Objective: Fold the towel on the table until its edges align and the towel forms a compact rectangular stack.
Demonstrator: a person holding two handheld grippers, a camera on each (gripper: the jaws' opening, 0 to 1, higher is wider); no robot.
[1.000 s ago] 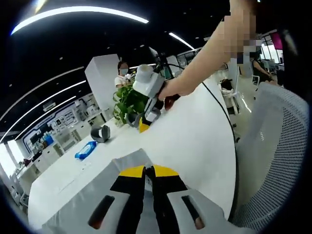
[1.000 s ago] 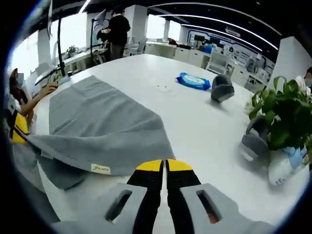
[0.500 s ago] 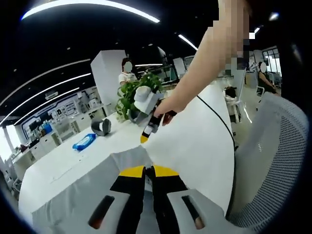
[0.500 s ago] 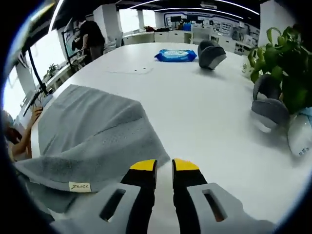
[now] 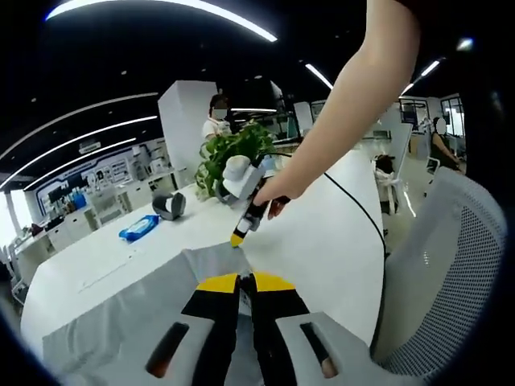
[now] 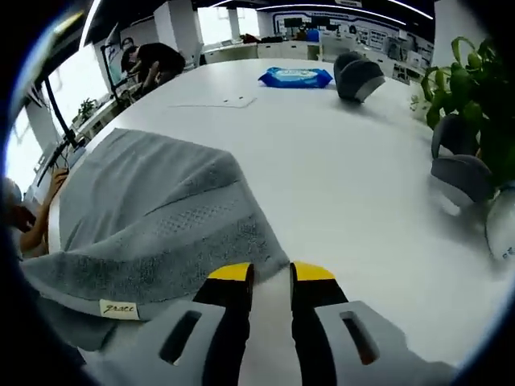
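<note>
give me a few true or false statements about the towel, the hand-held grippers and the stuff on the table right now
1. The grey towel lies partly folded on the white table. True.
2. The right hand-held gripper has its jaws apart at the towel's corner. True.
3. The left hand-held gripper has its jaws wide open. False: its yellow tips sit together, with towel fabric around them.
4. A blue packet lies on the far side of the table. True.
5. The blue packet rests on the towel. False: it lies on bare table, well apart from the towel.
6. The green plant stands in the middle of the towel. False: it stands off to the side, away from the towel.
</note>
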